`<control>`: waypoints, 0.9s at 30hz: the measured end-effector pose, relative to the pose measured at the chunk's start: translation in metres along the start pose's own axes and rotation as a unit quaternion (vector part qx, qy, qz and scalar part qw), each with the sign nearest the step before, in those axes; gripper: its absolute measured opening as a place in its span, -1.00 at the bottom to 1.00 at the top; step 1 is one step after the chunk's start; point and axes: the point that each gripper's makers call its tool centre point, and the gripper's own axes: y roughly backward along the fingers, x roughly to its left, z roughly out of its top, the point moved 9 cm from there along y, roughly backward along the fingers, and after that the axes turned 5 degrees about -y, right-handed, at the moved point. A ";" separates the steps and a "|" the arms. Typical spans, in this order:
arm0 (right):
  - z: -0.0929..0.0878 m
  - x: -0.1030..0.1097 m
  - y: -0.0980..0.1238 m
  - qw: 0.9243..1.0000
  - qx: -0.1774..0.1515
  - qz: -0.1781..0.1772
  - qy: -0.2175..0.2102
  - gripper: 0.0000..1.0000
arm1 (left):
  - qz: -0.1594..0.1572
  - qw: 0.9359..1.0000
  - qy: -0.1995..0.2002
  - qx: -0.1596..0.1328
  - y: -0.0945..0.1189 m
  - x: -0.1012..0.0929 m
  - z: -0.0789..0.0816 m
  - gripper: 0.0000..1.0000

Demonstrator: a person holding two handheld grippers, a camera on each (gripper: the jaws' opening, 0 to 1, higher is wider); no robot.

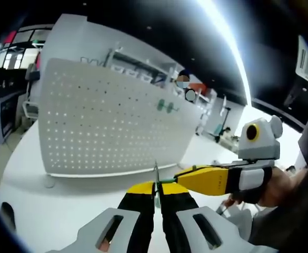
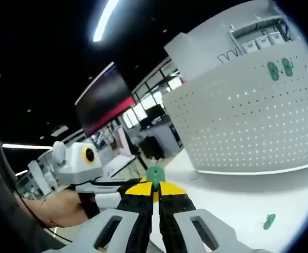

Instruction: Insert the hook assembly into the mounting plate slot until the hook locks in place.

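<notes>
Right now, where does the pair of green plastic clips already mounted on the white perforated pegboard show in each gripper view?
Left gripper view: the pair of green plastic clips sits right of centre, on the upper right part of the white perforated pegboard.
Right gripper view: the clips sit at upper right, near the top edge of the pegboard.
Shared landmark: the pegboard.

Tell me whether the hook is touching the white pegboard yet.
Apart. In the left gripper view the hook sits pinched between both grippers' fingers, with bare table showing between it and the pegboard.
</notes>
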 end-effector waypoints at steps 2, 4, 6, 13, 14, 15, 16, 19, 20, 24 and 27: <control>0.000 0.000 0.000 1.000 0.001 -0.001 0.005 -1.00 | -0.002 1.000 -0.001 0.000 0.000 0.000 0.000 -0.94; 0.000 0.000 0.000 1.000 0.000 0.000 0.006 -1.00 | -0.005 1.000 -0.007 -0.001 0.001 0.000 0.000 -0.93; 0.000 0.001 0.000 1.000 0.000 0.000 0.007 -1.00 | -0.002 1.000 -0.023 -0.007 0.003 0.000 0.000 -0.92; 0.003 0.002 0.000 1.000 -0.010 0.006 0.019 -1.00 | -0.005 0.998 -0.057 0.010 0.004 0.002 -0.003 -0.72; 0.005 0.001 0.001 1.000 -0.013 0.006 0.021 -1.00 | -0.005 0.998 -0.059 0.011 0.004 0.001 -0.004 -0.60; 0.006 0.001 0.001 1.000 -0.014 0.006 0.022 -1.00 | -0.003 0.998 -0.058 0.011 0.004 0.001 -0.005 -0.44; 0.006 0.000 0.002 1.000 -0.014 0.004 0.024 -1.00 | -0.002 0.998 -0.058 0.012 0.004 0.001 -0.006 -0.33; 0.007 -0.002 0.004 1.000 -0.016 0.000 0.026 -1.00 | -0.007 0.998 -0.057 0.012 0.005 0.000 -0.006 -0.16; 0.007 -0.002 0.004 0.999 -0.016 -0.001 0.028 -1.00 | -0.011 0.998 -0.057 0.014 0.005 0.000 -0.007 -0.13; 0.006 -0.002 0.006 0.999 -0.015 -0.003 0.033 -1.00 | -0.023 0.998 -0.064 0.019 0.004 -0.004 -0.007 0.15; 0.006 -0.002 0.006 0.999 -0.014 -0.004 0.045 -1.00 | -0.028 0.997 -0.065 0.023 0.005 -0.004 -0.007 0.42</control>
